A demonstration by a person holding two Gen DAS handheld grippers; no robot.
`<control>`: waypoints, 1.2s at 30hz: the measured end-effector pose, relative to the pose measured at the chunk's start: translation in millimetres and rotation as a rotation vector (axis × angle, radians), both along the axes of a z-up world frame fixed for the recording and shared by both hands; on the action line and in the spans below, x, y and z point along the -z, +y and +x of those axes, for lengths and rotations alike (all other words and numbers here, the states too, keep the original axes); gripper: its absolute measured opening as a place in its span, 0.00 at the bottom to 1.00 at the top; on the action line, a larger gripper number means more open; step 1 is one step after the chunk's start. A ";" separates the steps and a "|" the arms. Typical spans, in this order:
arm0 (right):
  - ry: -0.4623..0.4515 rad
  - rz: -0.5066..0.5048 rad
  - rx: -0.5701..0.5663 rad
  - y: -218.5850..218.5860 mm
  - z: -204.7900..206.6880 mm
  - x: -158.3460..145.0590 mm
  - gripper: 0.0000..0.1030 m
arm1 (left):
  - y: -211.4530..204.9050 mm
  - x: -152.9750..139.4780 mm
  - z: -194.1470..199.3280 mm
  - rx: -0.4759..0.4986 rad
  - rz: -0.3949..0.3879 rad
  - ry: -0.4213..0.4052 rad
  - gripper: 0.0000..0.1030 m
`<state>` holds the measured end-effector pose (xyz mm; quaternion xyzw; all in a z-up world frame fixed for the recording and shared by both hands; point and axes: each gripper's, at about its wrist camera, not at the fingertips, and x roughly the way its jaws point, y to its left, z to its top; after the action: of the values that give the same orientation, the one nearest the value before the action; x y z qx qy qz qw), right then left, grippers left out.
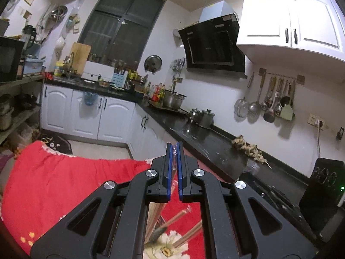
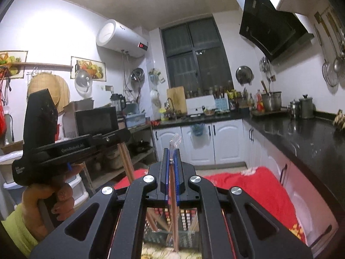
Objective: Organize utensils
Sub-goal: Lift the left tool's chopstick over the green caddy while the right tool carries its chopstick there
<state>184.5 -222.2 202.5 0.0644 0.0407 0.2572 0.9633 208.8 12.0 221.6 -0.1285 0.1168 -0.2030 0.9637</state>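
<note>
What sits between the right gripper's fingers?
One chopstick in clear wrapping, pinched by the right gripper, with the wrapper tip sticking out past the fingers. Right wrist view.

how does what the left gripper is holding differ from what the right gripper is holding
The left gripper is shut on wooden chopsticks, which hang bare below it. The right gripper is shut on a wrapped chopstick pair in a clear sleeve that pokes up past its fingertips. The left pair hangs out to the side; the right pair stands over a utensil basket. Both pairs are reddish-brown, roughly upright, above the red cloth.
</note>
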 end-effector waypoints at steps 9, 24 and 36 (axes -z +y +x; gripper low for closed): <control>-0.075 -0.013 0.012 9.3 23.8 -4.1 0.04 | 6.1 -1.2 21.8 -0.054 0.002 -0.018 0.02; -0.083 0.020 0.024 31.1 62.1 17.0 0.04 | 8.5 36.9 60.3 -0.100 0.026 -0.005 0.02; -0.014 0.009 0.028 49.5 80.8 41.6 0.05 | 12.1 61.6 69.9 -0.106 0.055 0.012 0.02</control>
<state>265.3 -172.7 160.9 0.0675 0.0316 0.2442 0.9668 278.6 24.0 159.9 -0.1091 0.1210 -0.1479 0.9755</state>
